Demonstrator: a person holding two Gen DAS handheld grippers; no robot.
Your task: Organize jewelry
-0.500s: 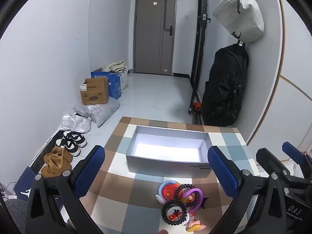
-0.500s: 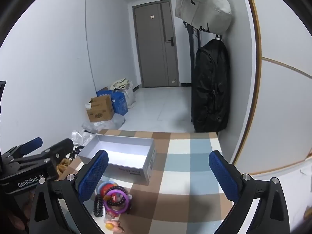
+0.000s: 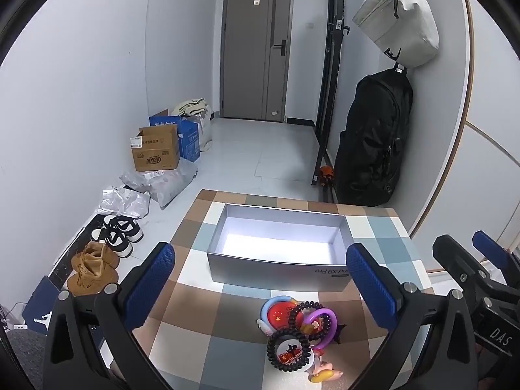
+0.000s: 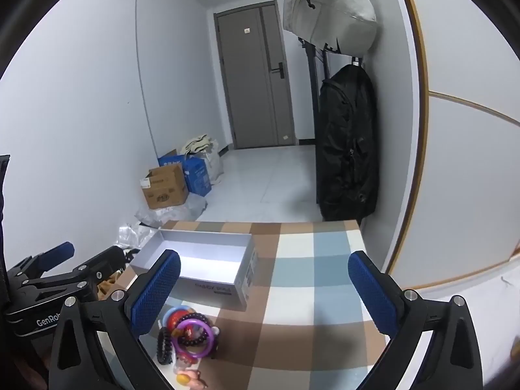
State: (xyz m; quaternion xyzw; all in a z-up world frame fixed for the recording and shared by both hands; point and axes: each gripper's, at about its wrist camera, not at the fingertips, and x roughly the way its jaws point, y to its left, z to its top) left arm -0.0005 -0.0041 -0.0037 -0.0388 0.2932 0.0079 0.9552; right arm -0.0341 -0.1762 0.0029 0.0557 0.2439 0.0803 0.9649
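A small pile of jewelry (image 3: pixel 297 331) lies on the checked tablecloth: black coiled bands, a purple ring, a red badge, a small pink and yellow charm. Behind it stands an empty grey box (image 3: pixel 279 247) with a white inside. My left gripper (image 3: pixel 260 289) hangs open over the near table, the pile between its blue pads and a little below them. In the right wrist view the same pile (image 4: pixel 187 334) sits low at the left, by the left pad of my open right gripper (image 4: pixel 263 292). The box (image 4: pixel 198 263) lies beyond. Neither gripper holds anything.
The checked table (image 3: pixel 201 299) ends near a white wall on the right. A black backpack (image 3: pixel 373 136) and a grey bag (image 3: pixel 399 19) hang there. On the floor at the left lie shoes (image 3: pixel 117 234), cardboard boxes (image 3: pixel 156 151) and plastic bags.
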